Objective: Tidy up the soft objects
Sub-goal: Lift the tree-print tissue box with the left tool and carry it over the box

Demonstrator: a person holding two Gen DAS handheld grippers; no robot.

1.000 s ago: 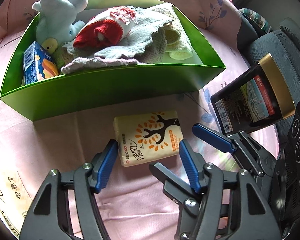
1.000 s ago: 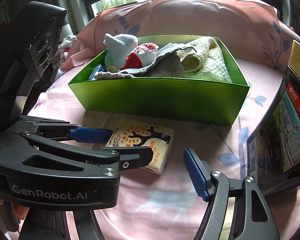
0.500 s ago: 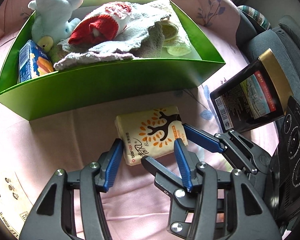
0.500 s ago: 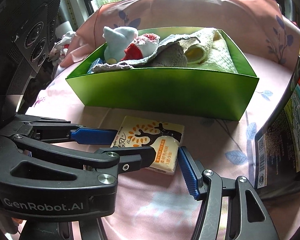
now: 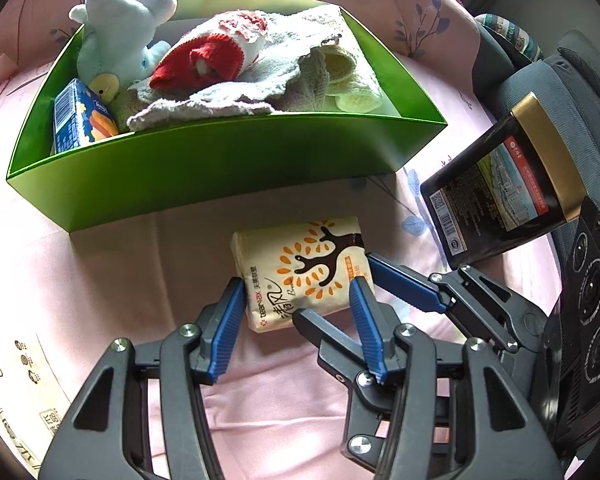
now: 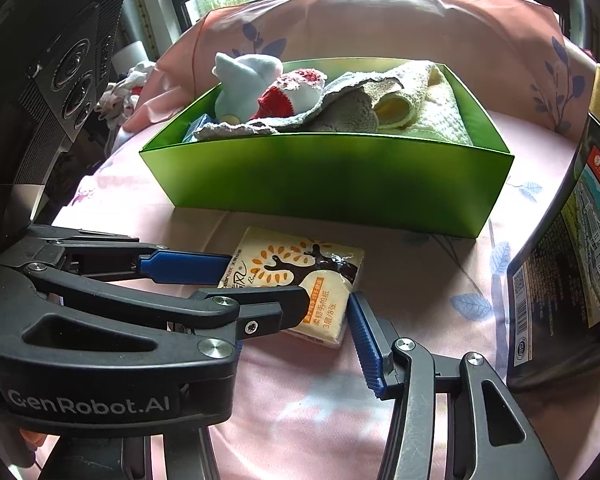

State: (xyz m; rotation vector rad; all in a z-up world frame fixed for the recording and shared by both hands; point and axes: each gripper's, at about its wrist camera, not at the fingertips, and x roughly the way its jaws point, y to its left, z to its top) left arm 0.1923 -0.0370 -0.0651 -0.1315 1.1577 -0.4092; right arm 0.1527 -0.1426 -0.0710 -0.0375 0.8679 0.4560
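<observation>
L tool (image 5: 298, 308): straddling near end of the tissue pack (image 5: 300, 270), blue pads (image 5: 230, 320) pressing both sides; pinching it.
R tool (image 6: 324, 300): coming in from the pack's other side, crossing the L tool; jaws have just been closing w/ the pack between them. Right pad (image 6: 364, 340) touching pack's corner; left finger lying over the pack's top, so can't tell if that side is gripping.
Tissue pack: lying flat on the pink cloth (image 5: 100, 280), just in front of the green box (image 5: 228, 160), apart from it. Yellow wrapper, brown tree print.
Green box: sitting on same cloth, open top, filled w/ soft stuff.
Box contents: pale blue plush toy (image 5: 120, 36) at left end, red-and-white knit piece (image 5: 216, 52) mid, grey towels (image 5: 260, 92) draping across, cream rolled cloth (image 5: 352, 84) at right, blue carton (image 5: 76, 116) standing in near-left corner.
Dark packet (image 5: 500, 184): gold top, leaning at right of the box, near the R tool.
Backdrop: pink pillow w/ leaf print (image 6: 380, 28) lying behind box, window beyond.
</observation>
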